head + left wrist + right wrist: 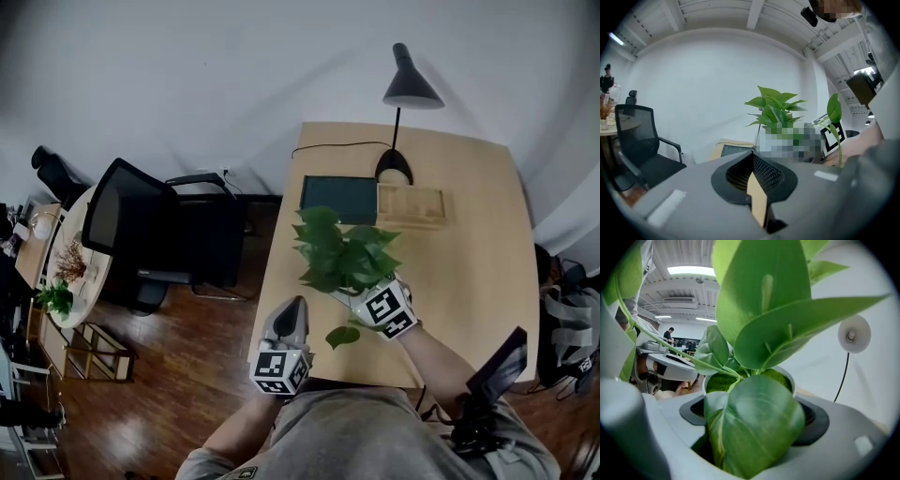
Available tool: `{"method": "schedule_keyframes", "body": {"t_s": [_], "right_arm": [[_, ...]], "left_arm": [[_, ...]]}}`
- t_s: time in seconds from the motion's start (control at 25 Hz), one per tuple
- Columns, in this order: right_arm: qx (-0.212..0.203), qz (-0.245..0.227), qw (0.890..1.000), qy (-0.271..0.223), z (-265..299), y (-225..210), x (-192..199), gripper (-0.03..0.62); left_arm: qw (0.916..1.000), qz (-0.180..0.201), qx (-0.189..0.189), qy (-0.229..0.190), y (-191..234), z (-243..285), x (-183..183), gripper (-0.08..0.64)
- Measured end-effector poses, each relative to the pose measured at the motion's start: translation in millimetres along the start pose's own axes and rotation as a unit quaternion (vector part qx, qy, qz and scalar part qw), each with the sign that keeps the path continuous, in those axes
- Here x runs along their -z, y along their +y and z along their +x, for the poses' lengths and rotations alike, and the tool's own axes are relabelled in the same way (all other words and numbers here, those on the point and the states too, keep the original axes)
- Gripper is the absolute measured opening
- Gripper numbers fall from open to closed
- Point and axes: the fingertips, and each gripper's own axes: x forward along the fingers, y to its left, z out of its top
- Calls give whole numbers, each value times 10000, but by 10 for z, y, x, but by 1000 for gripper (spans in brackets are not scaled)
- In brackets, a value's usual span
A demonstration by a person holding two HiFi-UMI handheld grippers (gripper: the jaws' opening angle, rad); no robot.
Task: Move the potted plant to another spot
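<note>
The potted plant [342, 253] has broad green leaves and a white pot with green moss [780, 376]. It is over the near left part of the wooden table [469, 281]. My right gripper [364, 292] reaches in from the near side, its jaws wide apart with the pot between them and shut on it. Leaves cover the pads. Near the table's left front corner, my left gripper [292, 314] is shut with nothing in it. In the left gripper view the plant [776, 110] rises to the right, beyond those shut jaws [752, 176].
At the table's far edge stand a black desk lamp [405, 89], a dark green pad [337, 199] and a shallow wooden tray [412, 204]. A black office chair [150, 234] stands left of the table, with a small round table [80, 253] further left.
</note>
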Motion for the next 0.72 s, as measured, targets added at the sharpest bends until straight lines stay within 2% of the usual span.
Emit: {"method": "schedule_keyframes", "body": {"t_s": [0.16, 0.44, 0.72], "right_arm": [[-55, 13, 9999, 91, 273, 109, 33, 477], [39, 302, 9991, 295, 865, 285, 32, 477], [118, 548, 9960, 689, 1317, 395, 423, 478]], "left_arm": [[9999, -37, -39, 94, 264, -14, 68, -6], [9991, -36, 150, 386, 864, 86, 157, -6], [9960, -47, 361, 810, 1205, 182, 413, -6]]}}
